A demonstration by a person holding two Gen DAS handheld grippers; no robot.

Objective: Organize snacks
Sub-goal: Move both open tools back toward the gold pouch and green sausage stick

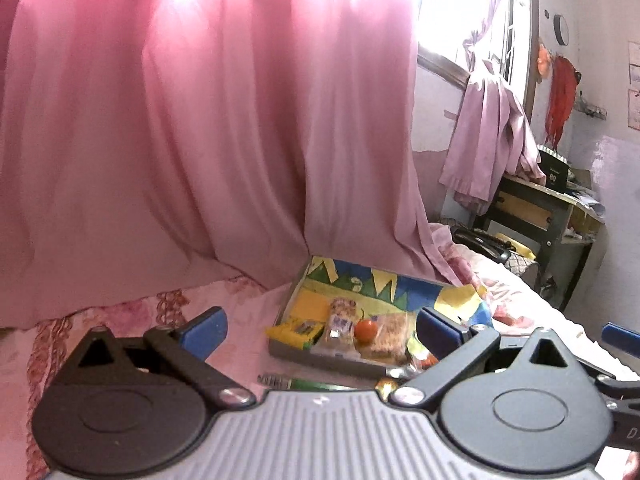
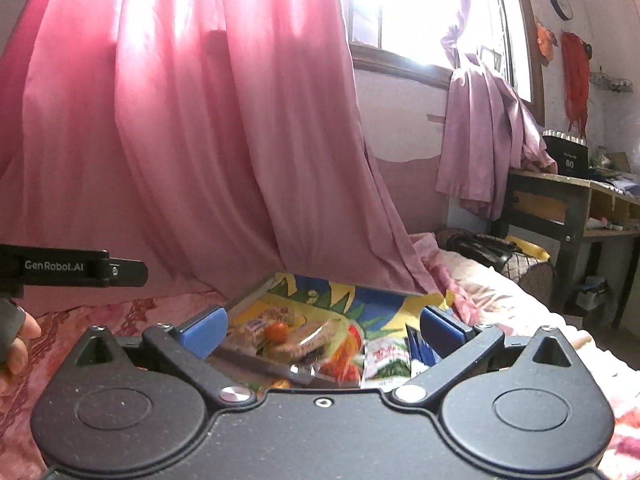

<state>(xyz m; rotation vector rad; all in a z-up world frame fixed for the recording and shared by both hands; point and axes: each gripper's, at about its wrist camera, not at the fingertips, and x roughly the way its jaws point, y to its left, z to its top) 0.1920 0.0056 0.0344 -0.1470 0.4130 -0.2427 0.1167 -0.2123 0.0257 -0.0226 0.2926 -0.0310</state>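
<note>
Both hand-held grippers, left (image 1: pixel 320 330) and right (image 2: pixel 322 330), spread empty before the colourful rectangular snack tray (image 1: pixel 308 280); round orange fruit (image 1: pixel 366 330) could roll off if nudged.

Snack wrappers (image 2: pixel 386 360) in the tray (image 1: pixel 296 292) are blurred, print unreadable. Tray's near edge is hidden behind the right tongs (image 2: pixel 322 330) body. A hand (image 2: pixel 18 344) is cut off at the frame's left edge. Window (image 2: pixel 404 4) is blown out, nothing beyond is discernible.
</note>
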